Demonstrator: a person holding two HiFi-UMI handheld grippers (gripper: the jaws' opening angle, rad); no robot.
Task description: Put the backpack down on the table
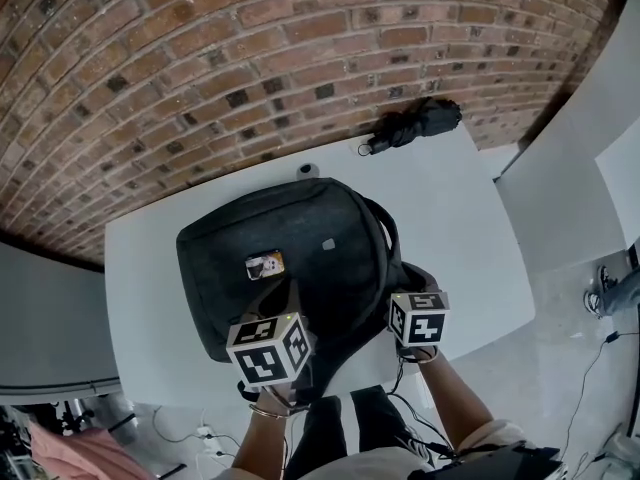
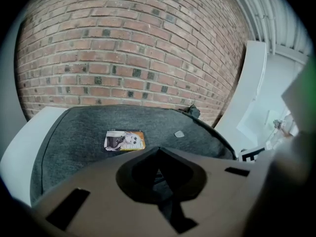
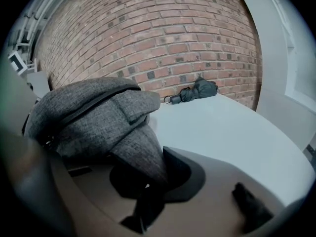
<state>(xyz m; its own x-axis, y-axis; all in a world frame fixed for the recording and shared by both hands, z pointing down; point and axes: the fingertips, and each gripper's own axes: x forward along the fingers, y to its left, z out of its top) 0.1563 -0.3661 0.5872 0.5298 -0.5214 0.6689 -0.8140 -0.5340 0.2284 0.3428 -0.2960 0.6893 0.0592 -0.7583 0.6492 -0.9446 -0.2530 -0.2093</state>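
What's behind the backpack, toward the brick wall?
A folded black umbrella lies on the table at its far right corner, clear of the backpack. A small pale object peeks past its far edge, mostly covered; what it is can't be told.

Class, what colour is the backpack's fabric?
The backpack is dark heathered grey, clearest in the right gripper view.

- Brick wall (image 1: 250,58): red-brown courses with scattered dark bricks and pale mortar; fills the background.
- Folding umbrella (image 1: 420,120): black, collapsed, lying on its side close to the foot of the wall. Its handle end, with a small loop, points left.
- Small white round object (image 1: 307,170): near the wall, left of the umbrella; kind not discernible.
- White panels (image 1: 590,138): upright, at right.
- Floor (image 1: 540,358): grey, with thin dark cables (image 1: 590,363) at right and white cables (image 1: 190,433) at lower left.
- Pink fabric (image 1: 70,453): lower left corner.
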